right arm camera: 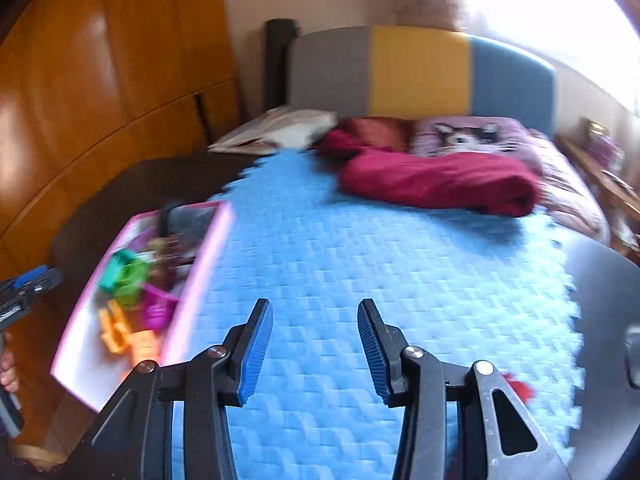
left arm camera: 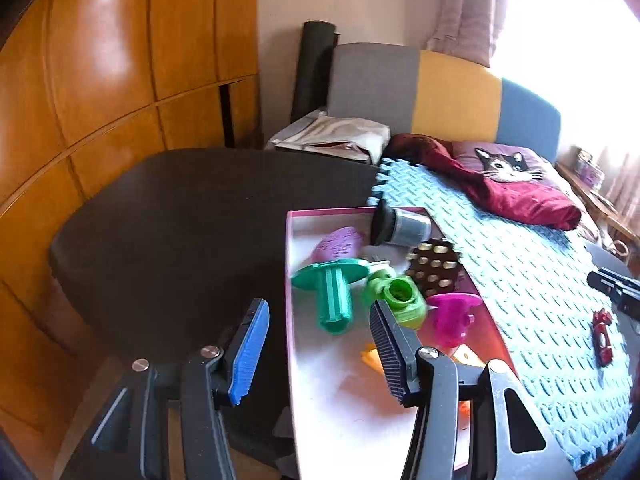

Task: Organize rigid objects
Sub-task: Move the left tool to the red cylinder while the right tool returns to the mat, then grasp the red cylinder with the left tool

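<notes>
Strong daylight from window (left arm camera: 568, 20) top right, blown out to white in both views. Glare patches on glossy wood wardrobe (left arm camera: 104, 52). Left wrist view fairly sharp, slight blur nr edges. Right wrist view smeared w/ motion blur, esp. blue mat (right arm camera: 360, 260) & box (right arm camera: 200, 248). Fisheye bends edges; corners dark.

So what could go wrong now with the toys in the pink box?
The pink box looks crowded, and the black-capped jar lies tipped against its far rim, so another toy might knock it out. The red toy sits near the blue foam mat's edge and could slip off if bumped. Both the left gripper and right gripper are empty.
</notes>
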### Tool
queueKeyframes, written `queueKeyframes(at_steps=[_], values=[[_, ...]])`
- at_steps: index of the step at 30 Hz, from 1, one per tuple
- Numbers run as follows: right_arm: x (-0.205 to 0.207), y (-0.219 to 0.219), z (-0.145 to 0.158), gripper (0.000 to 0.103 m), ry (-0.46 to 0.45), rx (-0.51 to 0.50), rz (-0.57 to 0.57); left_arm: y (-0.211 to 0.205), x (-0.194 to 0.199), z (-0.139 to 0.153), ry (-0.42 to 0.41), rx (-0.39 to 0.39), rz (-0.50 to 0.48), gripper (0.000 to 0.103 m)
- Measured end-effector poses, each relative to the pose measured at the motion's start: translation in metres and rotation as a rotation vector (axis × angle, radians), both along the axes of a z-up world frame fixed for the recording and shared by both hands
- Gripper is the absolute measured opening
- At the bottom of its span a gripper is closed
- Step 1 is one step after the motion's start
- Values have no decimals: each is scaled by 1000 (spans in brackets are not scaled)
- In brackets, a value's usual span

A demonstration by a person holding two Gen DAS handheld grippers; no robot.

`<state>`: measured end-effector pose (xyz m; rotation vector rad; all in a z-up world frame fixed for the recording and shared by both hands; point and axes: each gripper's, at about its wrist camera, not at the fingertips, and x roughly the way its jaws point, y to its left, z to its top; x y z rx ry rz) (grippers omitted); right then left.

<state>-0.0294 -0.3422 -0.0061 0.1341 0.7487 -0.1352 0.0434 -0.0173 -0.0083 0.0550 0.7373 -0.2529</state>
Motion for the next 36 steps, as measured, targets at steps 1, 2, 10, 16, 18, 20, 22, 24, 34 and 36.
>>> queueKeyframes(at_steps=[1, 2, 10, 16, 18, 20, 22, 24, 34, 36], values=[[-4, -14, 1, 44, -2, -4, -39, -5, 0, 2, -2, -1, -15, 54], [-9, -25, 1, 44, -5, -10, -76, -9, 0, 3, -5, -4, -28, 54], [-60, -135, -4, 44, -89, 117, -557, -60, -6, 15, -30, -7, -173, 59], [-80, -162, -6, 44, -129, 225, -659, -115, -6, 12, 5, -15, -293, 60], [-79, -162, -6, 44, -127, 235, -657, -137, -6, 8, 13, 2, -344, 60], [-78, -160, -6, 44, -126, 238, -647, -161, -5, 4, 30, 10, -393, 60], [-78, -158, -6, 44, -130, 243, -640, -185, -4, -1, 58, 14, -446, 60], [-80, -159, -7, 44, -140, 250, -641, -212, -5, -8, 85, 10, -511, 60], [-90, -167, -4, 44, -188, 297, -667, -340, -53, -35, 253, -13, -926, 43], [-92, -169, -5, 44, -193, 314, -665, -355, -61, -37, 284, -19, -964, 43]])
